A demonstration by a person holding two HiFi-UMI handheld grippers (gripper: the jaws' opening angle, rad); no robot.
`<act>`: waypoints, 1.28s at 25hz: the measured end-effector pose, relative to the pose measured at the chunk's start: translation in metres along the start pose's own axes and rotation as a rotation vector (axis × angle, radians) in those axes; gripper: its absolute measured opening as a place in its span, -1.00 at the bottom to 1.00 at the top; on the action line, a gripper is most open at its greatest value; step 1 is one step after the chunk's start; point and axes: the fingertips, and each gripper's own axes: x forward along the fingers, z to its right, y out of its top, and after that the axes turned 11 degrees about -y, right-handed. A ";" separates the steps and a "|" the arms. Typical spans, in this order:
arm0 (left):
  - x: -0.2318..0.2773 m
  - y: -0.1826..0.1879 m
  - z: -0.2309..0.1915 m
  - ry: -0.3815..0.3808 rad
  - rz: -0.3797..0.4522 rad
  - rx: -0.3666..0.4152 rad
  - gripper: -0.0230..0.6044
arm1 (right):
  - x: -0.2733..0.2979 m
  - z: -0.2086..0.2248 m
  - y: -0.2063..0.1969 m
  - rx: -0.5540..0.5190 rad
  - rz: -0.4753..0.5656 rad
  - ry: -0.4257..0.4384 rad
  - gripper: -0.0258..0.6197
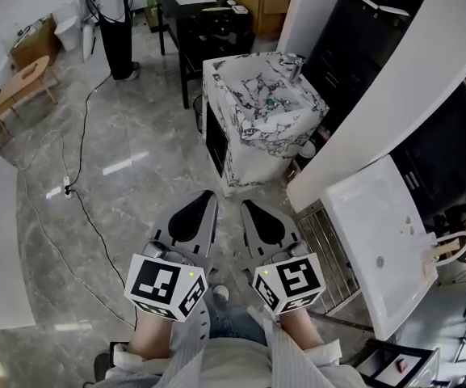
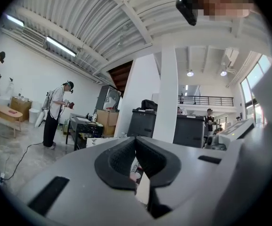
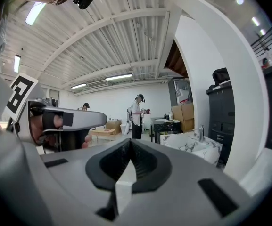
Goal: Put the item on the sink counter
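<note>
- Marble-patterned sink worktop (image 1: 231, 75) stands on glossy grey floor (image 1: 136, 160); small green object (image 1: 270, 102) lies in its basin.
- Left gripper (image 1: 208, 198) and right gripper (image 1: 249, 208) side by side, short of that worktop; both jaws pressed together, empty.

The left claw (image 2: 136, 139) sits closed, a person (image 2: 55, 114) standing far left.

black-and-white marbled sink (image 1: 249, 148), glossy grey floor (image 1: 136, 148)
</note>
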 end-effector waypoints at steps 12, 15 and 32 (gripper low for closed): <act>0.034 0.012 -0.099 0.032 0.002 -0.007 -0.88 | 0.105 -0.009 0.001 -0.003 -0.040 0.018 -0.89; 0.049 0.026 -0.140 0.017 0.006 -0.001 -0.88 | 0.148 -0.013 0.008 -0.008 -0.040 -0.004 -0.89; 0.075 0.078 -0.319 -0.054 -0.023 0.034 -0.88 | 0.315 -0.038 0.042 0.006 -0.040 -0.164 -0.89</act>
